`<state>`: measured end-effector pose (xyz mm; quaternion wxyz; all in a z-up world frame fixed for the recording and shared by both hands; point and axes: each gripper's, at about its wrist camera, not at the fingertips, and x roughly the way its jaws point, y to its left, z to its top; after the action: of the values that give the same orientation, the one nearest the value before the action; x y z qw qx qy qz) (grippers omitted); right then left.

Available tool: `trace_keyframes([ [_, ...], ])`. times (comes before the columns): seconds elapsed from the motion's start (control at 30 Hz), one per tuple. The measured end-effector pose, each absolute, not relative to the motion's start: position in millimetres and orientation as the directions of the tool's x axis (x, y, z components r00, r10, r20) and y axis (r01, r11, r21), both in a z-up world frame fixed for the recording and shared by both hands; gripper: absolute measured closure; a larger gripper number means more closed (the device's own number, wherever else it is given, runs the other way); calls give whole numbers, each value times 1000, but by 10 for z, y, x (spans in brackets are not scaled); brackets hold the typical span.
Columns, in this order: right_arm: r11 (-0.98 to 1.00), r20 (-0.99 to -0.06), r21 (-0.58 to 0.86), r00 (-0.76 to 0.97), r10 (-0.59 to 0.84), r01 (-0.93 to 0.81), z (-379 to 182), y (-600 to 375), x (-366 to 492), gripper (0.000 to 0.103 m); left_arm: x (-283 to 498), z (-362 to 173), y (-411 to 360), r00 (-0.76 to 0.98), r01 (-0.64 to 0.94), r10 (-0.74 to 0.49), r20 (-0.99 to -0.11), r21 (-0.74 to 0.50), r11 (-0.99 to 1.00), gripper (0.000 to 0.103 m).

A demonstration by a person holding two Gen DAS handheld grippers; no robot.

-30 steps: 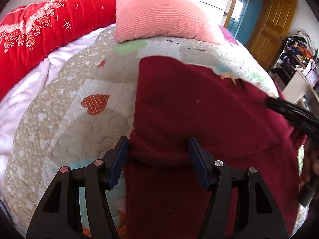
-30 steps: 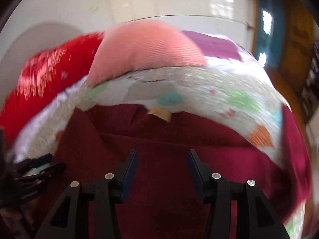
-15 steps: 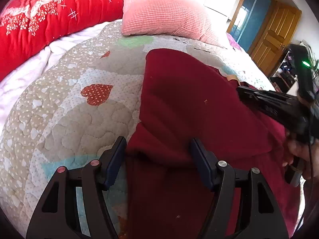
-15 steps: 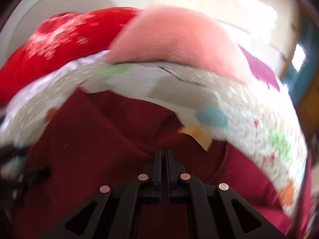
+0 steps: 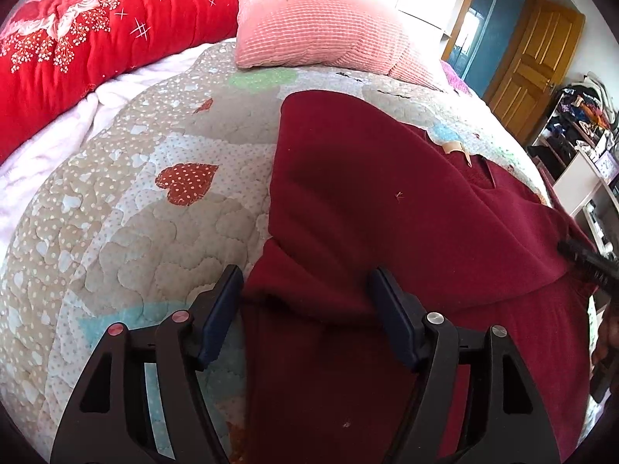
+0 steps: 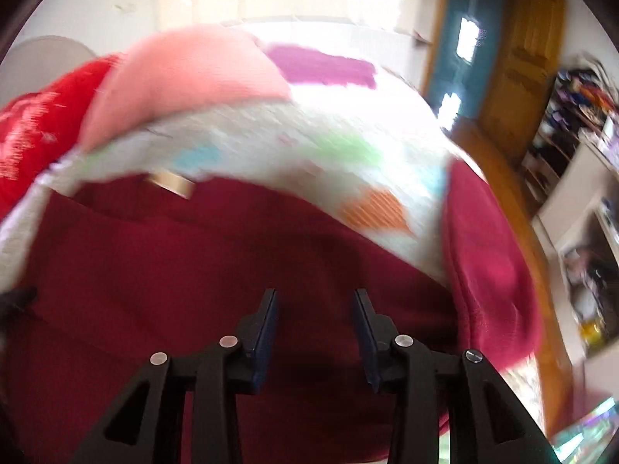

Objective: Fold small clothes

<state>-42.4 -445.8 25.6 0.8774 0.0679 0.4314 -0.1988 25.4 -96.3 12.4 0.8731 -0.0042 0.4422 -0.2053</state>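
Observation:
A dark red garment lies spread on the quilted bed, one side folded over itself, a tan neck label at its far edge. My left gripper is open, its jaws wide on either side of the garment's near left fold. In the blurred right wrist view the same garment fills the lower frame. My right gripper is open and empty just over the cloth. A sleeve hangs over the right bed edge. The right gripper's black tip shows at the left view's right edge.
The patterned quilt covers the bed. A pink pillow and a red blanket lie at the head. A wooden door and cluttered shelves stand to the right, past the bed edge.
My right gripper was shut half a second ago and has now opened and swung right over the garment. The left gripper stays open in about the same place.

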Motion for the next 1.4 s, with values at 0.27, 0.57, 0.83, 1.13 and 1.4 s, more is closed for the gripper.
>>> trace_keyframes([
  [0.27, 908, -771, 46, 593, -233, 416, 462, -4539, -751, 64, 156, 389, -897, 570, 312, -339, -749, -184, 932, 33],
  [0.57, 909, -775, 68, 596, -212, 411, 407, -4474, -480, 59, 225, 480, -1205, 573, 319, -321, -754, -156, 935, 33],
  [0.83, 918, -797, 7, 557, -235, 397, 257, -4426, -446, 54, 121, 475, -1561, 571, 364, -328, -752, -126, 923, 33],
  [1.13, 915, -761, 92, 620, -189, 392, 385, -4555, -592, 53, 132, 322, -1969, 529, 410, -343, -776, -120, 904, 33],
  [1.4, 805, -735, 97, 587, -339, 586, 636, -5395, -421, 38, 83, 153, -2100, 555, 431, -312, -771, -55, 901, 23],
])
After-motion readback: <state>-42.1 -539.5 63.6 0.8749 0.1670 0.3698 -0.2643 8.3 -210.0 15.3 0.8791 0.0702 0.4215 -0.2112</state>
